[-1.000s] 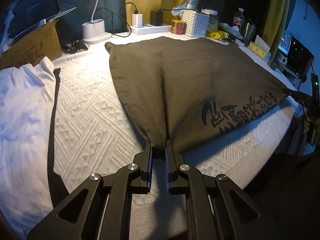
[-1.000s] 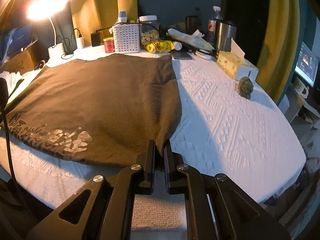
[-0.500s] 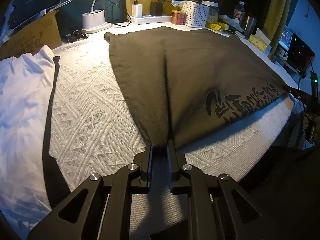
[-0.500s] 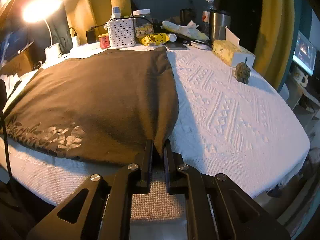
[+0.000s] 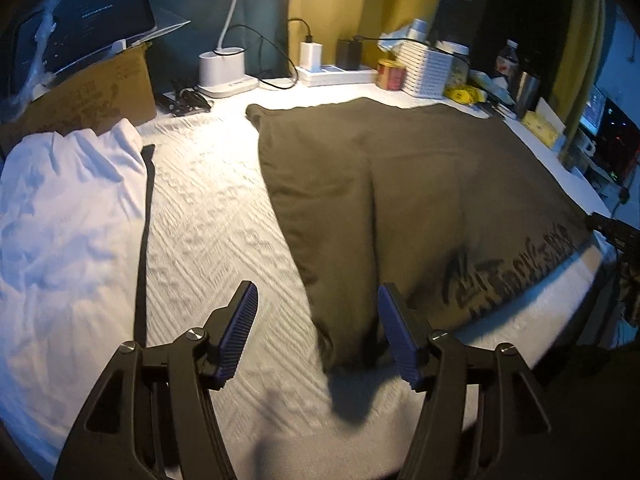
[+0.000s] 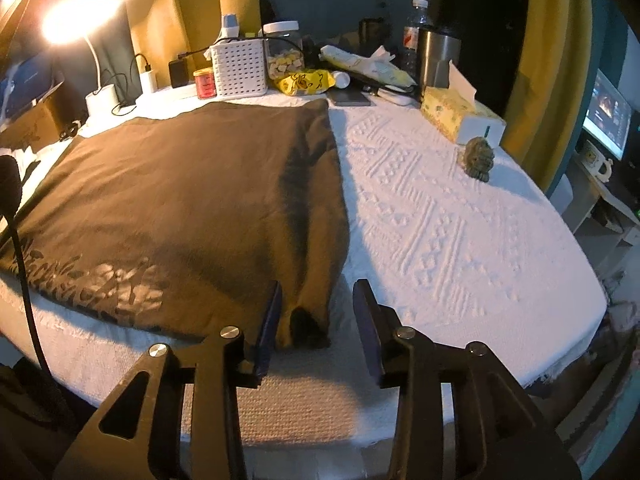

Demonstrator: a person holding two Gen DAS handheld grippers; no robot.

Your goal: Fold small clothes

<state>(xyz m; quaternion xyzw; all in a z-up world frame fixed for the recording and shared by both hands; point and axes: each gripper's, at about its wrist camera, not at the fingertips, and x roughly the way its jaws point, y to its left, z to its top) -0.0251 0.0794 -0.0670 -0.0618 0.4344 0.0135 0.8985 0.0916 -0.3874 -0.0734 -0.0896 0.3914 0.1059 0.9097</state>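
Observation:
A dark olive T-shirt point(image 5: 420, 200) with a black print lies flat on the white textured tablecloth point(image 5: 208, 220). My left gripper point(image 5: 316, 296) hovers over its near left corner. The jaws are opening and the corner lies loose between them, close to the right finger, with no pad pressing it. In the right wrist view the same T-shirt point(image 6: 180, 192) spreads to the left. My right gripper point(image 6: 318, 288) stands over the near right corner, its jaws also opening. That corner rests on the tablecloth point(image 6: 440, 220) between the fingers, free of them.
A crumpled white garment point(image 5: 60, 220) lies at the left, a cardboard box point(image 5: 88, 96) behind it. A lamp base point(image 5: 222, 68), white basket point(image 6: 239, 68), steel tumbler point(image 6: 438, 56) and tissue box point(image 6: 460, 120) line the back. A small figurine point(image 6: 478, 158) sits on the right.
Both grippers were shut on the T-shirt's near corners and have now opened. The corners have dropped onto the tablecloth, and the left gripper has risen slightly.

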